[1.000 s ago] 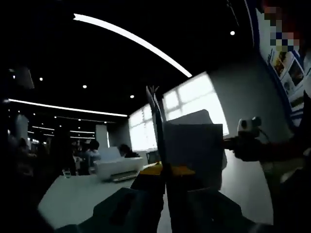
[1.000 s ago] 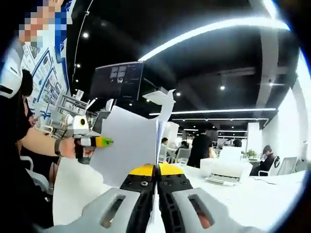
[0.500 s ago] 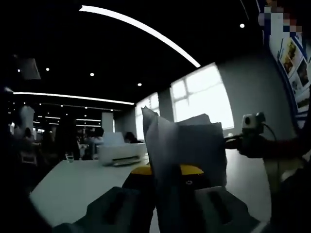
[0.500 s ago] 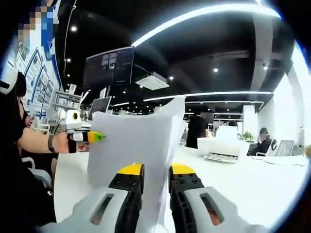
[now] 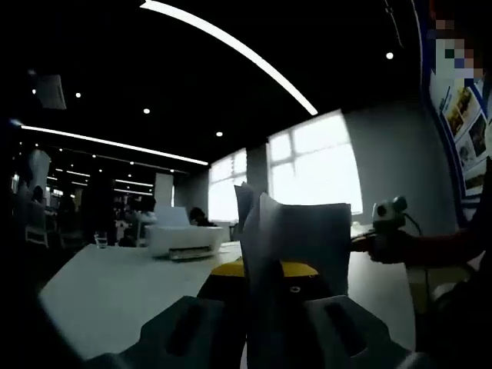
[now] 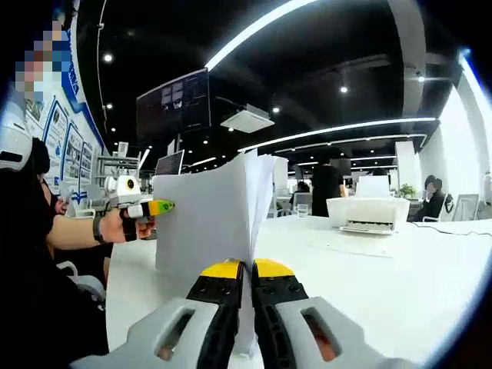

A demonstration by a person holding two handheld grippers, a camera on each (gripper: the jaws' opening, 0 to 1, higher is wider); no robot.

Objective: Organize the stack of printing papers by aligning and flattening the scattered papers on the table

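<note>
Gripping upright stack of white printing papers (image 5: 296, 238) above white bench (image 5: 115, 296), left gripper (image 5: 261, 270) is clamped on its edge. Right gripper view: right gripper (image 6: 247, 270) is clamped on stack (image 6: 207, 223); white printer (image 6: 369, 215) beyond it.

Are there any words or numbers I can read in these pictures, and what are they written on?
None can be read.
Wall posters: print and pictures, too small and blurred.
Hanging screen: bright panels, too blurred.
Stack of papers: the sheets look blank, held upright in the right tool and the left tool.
Printer: no label legible.
</note>
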